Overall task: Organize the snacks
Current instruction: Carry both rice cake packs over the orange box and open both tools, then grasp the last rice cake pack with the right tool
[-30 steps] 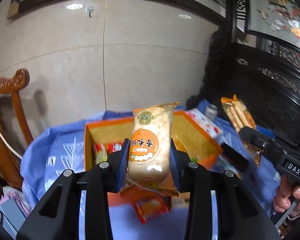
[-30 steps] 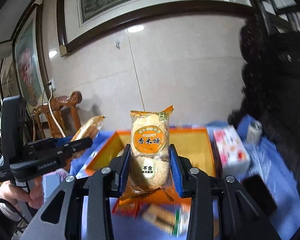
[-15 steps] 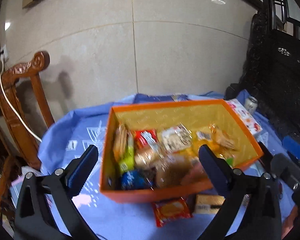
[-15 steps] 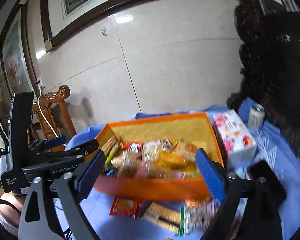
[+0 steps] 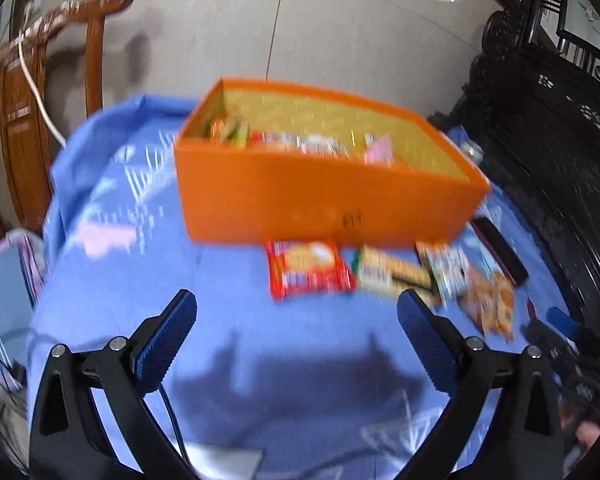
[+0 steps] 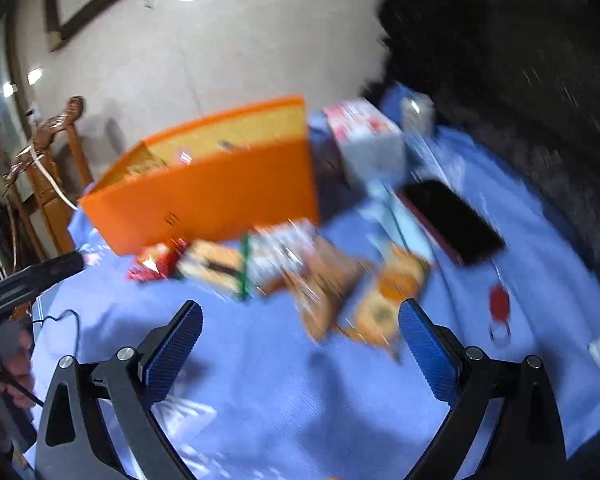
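Blue ribbed pads face each other across a wide gap on your left gripper (image 5: 296,308): its jaws stand fully apart with nothing between them, only the blue cloth (image 5: 220,320) of the desk below. Your right gripper (image 6: 300,320) is the same, jaws spread wide and empty; the right jaws have just been opening, and no packet sits between them.

Just beyond your left jaws, a red snack packet (image 5: 308,270) lies flat on the cloth. To its right a tan biscuit packet (image 5: 392,274), a white and green packet (image 5: 448,268) and an orange-brown packet (image 5: 492,300) lie in a loose row, touching or overlapping. Directly behind that row stands the orange box (image 5: 320,204), its near wall facing you, with several wrapped snacks showing above its rim along the near and left side; blur hides which ones.

From your right gripper the same scatter sits just past the jaws, with a rice cracker packet (image 6: 388,300) bearing an orange round label nearest the right pad. A black phone (image 6: 452,220) lies further right on the cloth, and a red keyring (image 6: 499,304) near it. Behind the phone is a white and pink tissue box (image 6: 368,140), beside the orange box's right end, and a small can (image 6: 418,114) further back. A carved wooden chair (image 5: 60,100) stands at the far left.
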Demonstrator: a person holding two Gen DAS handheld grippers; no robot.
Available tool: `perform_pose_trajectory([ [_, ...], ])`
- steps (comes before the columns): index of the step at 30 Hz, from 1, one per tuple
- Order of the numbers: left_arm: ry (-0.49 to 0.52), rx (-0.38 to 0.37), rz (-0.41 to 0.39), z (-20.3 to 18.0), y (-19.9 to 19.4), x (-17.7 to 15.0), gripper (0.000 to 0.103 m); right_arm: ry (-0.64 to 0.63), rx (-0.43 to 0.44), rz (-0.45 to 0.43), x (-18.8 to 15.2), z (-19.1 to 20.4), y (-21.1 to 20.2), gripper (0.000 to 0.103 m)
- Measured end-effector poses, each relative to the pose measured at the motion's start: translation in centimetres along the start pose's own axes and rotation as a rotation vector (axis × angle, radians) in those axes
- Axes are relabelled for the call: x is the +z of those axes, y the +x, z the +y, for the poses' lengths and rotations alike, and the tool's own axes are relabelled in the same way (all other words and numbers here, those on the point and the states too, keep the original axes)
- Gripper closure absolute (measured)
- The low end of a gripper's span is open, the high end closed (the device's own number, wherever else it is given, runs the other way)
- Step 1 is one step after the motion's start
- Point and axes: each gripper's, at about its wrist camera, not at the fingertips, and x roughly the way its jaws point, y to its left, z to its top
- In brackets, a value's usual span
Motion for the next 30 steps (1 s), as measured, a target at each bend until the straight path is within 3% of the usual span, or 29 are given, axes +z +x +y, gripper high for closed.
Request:
perform_pose_trajectory([
  [9,0.063,0.032,-0.011,-0.4,-1.7,-3.6,0.004,0.038,-0.047,0.006,-0.8,-1.7,0.9,0.004],
  [14,0.069,0.019,0.002,-0.5,-1.9,-4.0,0.004,0.149,-0.077,-0.002,0.0,-3.7,1.9,0.006],
  [21,0.076,0.018,0.003,-0.7,-1.9,-4.0,0.004,0.229,-0.198,0.076,1.0,-5.8,6.3,0.035],
  [27,0.067,0.034,0.016,-0.1,-1.5,-4.0,0.004,0.177,-0.242,0.106,0.9,-5.1,8.9,0.039],
  [30,0.063,0.041,0.015,0.2,-1.3,-4.0,0.004,0.133,-0.294,0.094,0.7,-4.8,9.0,0.065],
])
